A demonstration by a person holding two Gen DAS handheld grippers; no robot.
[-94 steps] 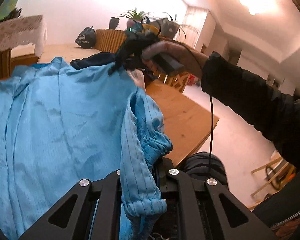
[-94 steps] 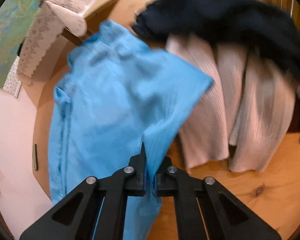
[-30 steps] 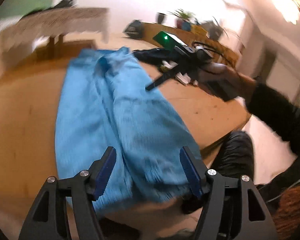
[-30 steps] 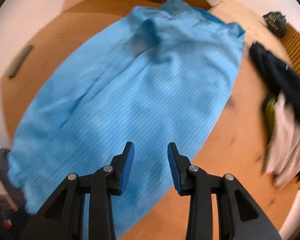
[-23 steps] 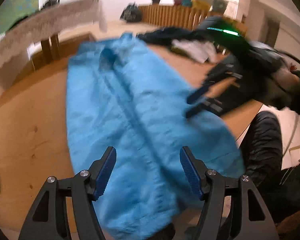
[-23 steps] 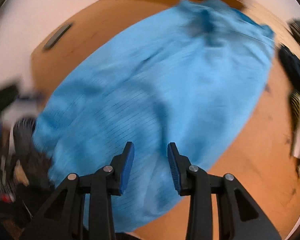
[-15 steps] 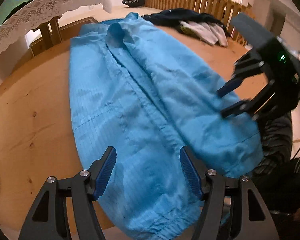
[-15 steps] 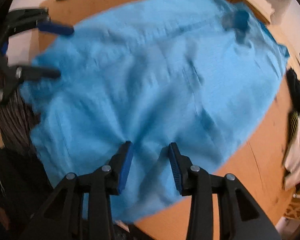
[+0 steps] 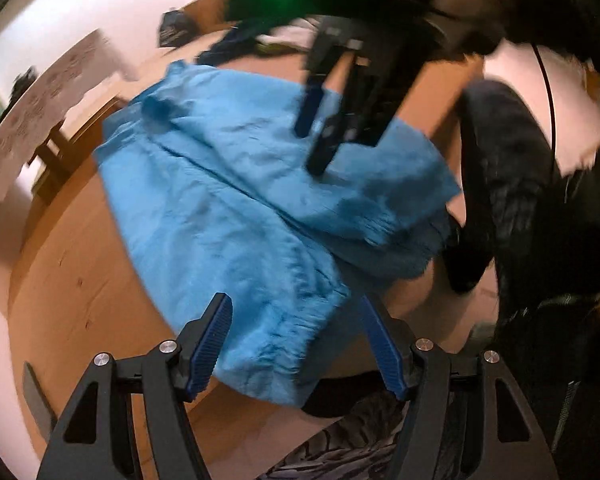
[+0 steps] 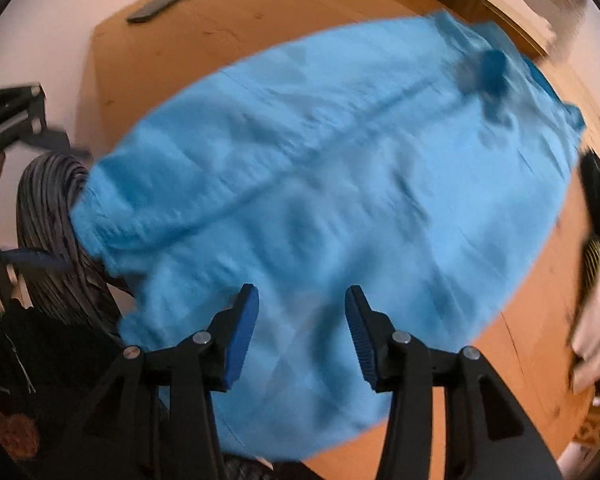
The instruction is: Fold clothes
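Observation:
A light blue garment (image 9: 236, 200) lies spread flat on the wooden table (image 9: 72, 276), its gathered hem hanging over the near edge. It also fills the right wrist view (image 10: 340, 184). My left gripper (image 9: 296, 340) is open and empty, just above the hem's left corner. My right gripper (image 10: 300, 332) is open and empty, hovering over the garment's right side; it also shows in the left wrist view (image 9: 320, 136). The left gripper shows at the left edge of the right wrist view (image 10: 24, 184).
A pile of dark and white clothes (image 10: 596, 240) lies at the table's far right. A dark flat object (image 10: 164, 2) lies near the table's far left corner. The person's dark-clad legs (image 9: 512, 208) stand at the near edge.
Both grippers, once shut on the blue garment, have let go and stand open. The garment now lies flat. The left gripper has moved down to the hem; the right has swung over the garment.

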